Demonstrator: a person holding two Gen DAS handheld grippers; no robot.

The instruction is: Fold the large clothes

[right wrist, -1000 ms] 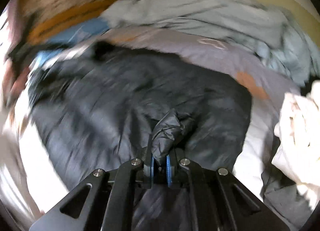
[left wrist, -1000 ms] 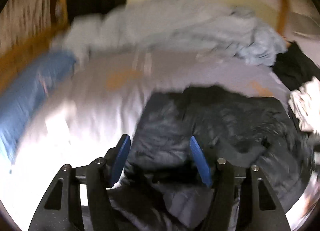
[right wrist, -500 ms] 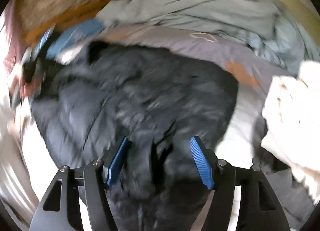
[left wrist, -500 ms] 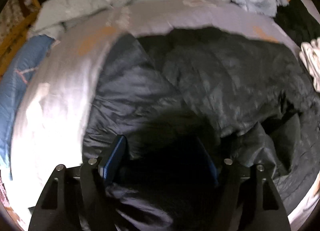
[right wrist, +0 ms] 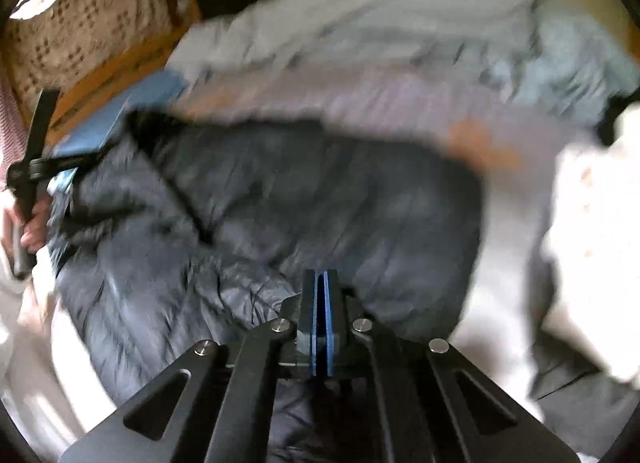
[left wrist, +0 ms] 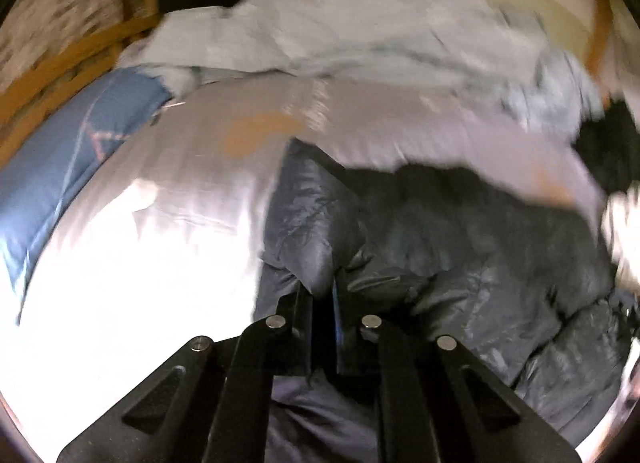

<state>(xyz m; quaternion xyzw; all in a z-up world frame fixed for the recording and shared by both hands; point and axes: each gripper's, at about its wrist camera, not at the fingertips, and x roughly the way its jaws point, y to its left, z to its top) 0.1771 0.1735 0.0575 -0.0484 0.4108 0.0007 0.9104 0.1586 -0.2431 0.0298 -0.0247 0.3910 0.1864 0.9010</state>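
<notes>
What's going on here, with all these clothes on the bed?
A person is folding a dark puffy jacket spread on a bed sheet, using a hand-held gripper in each hand. The left gripper has just closed and pinches a fold of the jacket. The right gripper has just closed too, its blue pads together with no cloth visibly between them. A rumpled grey blanket lies behind, and pale clothing waits to the right.

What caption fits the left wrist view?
Left gripper shut on a fold of the dark puffer jacket lying on the bed.
</notes>
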